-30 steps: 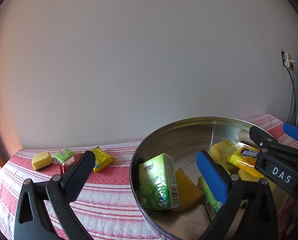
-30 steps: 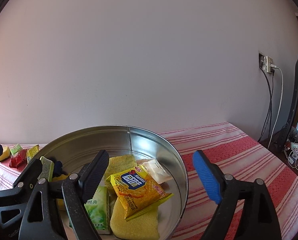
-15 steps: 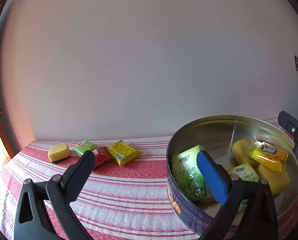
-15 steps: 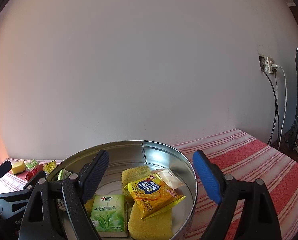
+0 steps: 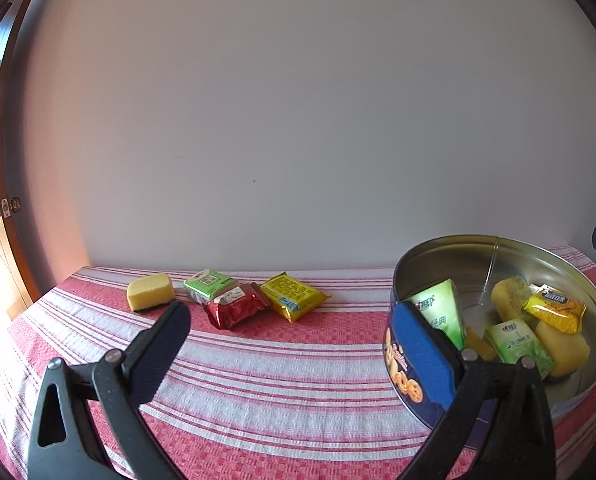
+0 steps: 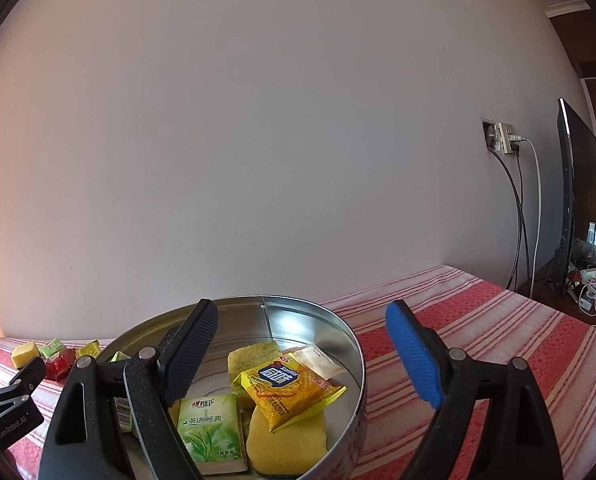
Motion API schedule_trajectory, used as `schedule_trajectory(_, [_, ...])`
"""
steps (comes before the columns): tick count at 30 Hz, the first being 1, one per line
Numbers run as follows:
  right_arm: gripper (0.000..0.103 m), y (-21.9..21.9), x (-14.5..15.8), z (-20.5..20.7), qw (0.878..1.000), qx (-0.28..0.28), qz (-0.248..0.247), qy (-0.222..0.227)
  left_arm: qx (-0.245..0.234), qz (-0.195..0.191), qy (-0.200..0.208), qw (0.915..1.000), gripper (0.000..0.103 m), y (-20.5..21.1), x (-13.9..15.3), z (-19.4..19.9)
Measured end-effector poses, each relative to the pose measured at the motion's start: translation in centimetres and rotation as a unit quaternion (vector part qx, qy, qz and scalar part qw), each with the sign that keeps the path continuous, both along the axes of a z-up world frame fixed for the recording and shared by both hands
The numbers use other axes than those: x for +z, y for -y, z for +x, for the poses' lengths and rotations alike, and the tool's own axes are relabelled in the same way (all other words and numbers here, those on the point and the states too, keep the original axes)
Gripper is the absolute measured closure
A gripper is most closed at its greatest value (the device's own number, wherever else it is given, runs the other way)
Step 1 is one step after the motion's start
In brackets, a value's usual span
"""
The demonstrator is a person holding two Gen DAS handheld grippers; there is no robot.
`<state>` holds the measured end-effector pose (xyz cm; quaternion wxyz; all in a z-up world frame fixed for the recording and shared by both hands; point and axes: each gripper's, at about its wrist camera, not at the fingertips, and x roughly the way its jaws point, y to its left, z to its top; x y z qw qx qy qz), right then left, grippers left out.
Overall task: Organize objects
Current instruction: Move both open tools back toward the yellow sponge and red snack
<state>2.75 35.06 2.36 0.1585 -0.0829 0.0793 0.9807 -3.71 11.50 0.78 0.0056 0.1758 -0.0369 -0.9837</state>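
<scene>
Round metal tin (image 6: pixel 350 344), glossy foil packets, spongy yellow block (image 5: pixel 150 291)

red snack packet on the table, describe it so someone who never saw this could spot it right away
On the red-striped tablecloth, left of the round metal tin, four small items lie in a row near the wall. The red snack packet is third from the left, between a green packet and a yellow packet. It is the only red, glossy one.

You are looking at a red-and-white striped tablecloth (image 5: pixel 282 364) carrying a yellow sponge (image 5: pixel 150 291), a green packet (image 5: pixel 208 282), a red packet (image 5: pixel 234 309) and a yellow packet (image 5: pixel 294 296). The silver tin (image 6: pixel 322 322) is showing a blue outside printed with cookies, and is holding a green tea-leaf box (image 6: pixel 210 426) and an orange-yellow cracker packet (image 6: pixel 288 388).
</scene>
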Motion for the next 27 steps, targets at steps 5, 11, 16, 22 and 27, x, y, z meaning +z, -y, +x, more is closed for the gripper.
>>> schedule_trajectory(5, [0.015,2.5,0.1,0.7,1.0,0.01,0.01,0.004,0.01,0.001,0.0,1.0,0.001,2.6,0.2,0.0])
schedule_trajectory(11, [0.015,6.0,0.0,0.8,0.999,0.034,0.008,0.017,0.032,-0.002,0.003,0.9995,0.001,6.8,0.1,-0.6])
schedule_trajectory(16, [0.015,10.2,-0.1,0.1,0.997,0.074,0.016,0.031,0.067,-0.004,0.014,0.9977,0.001,11.1,0.0,-1.5])
schedule_trajectory(22, [0.015,15.4,-0.4,-1.9,0.991,0.123,0.018,0.048,0.108,-0.006,0.025,0.9938,0.001,16.5,-0.4,-2.7])
schedule_trajectory(27, [0.015,19.3,-0.6,-4.3,0.984,0.158,0.019,0.075,0.137,0.02,0.046,0.9893,0.001,20.3,-0.8,-4.2])
